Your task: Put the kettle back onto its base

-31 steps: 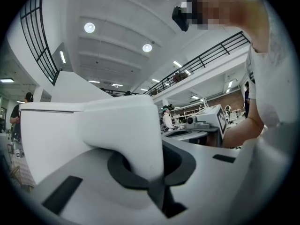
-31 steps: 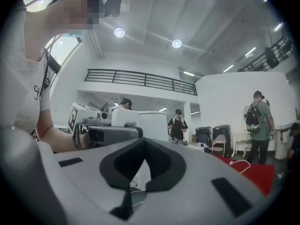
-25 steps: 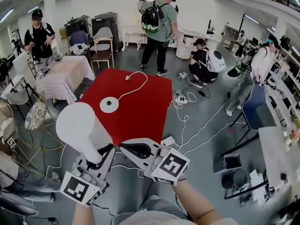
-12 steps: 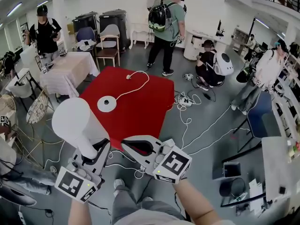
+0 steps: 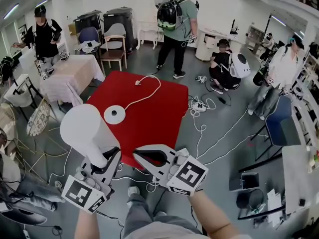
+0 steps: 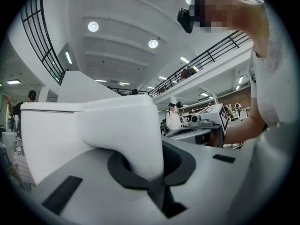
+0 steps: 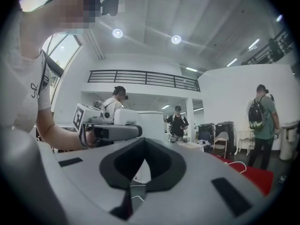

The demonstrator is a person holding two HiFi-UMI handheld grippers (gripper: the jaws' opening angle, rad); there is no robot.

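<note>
The left gripper [image 5: 107, 162], squeezing the kettle [image 5: 87, 132] by its handle, has brought it a bit nearer the base [image 5: 114, 114] on the red table [image 5: 154, 108], still in the air; the right gripper [image 5: 138, 154] is closed, empty

red table [image 5: 154, 113] near-left edge hidden behind kettle [image 5: 85, 129]

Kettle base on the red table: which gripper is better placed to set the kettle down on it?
Left. The left gripper is shut on the kettle, just short of the base; the right gripper holds nothing.
</note>
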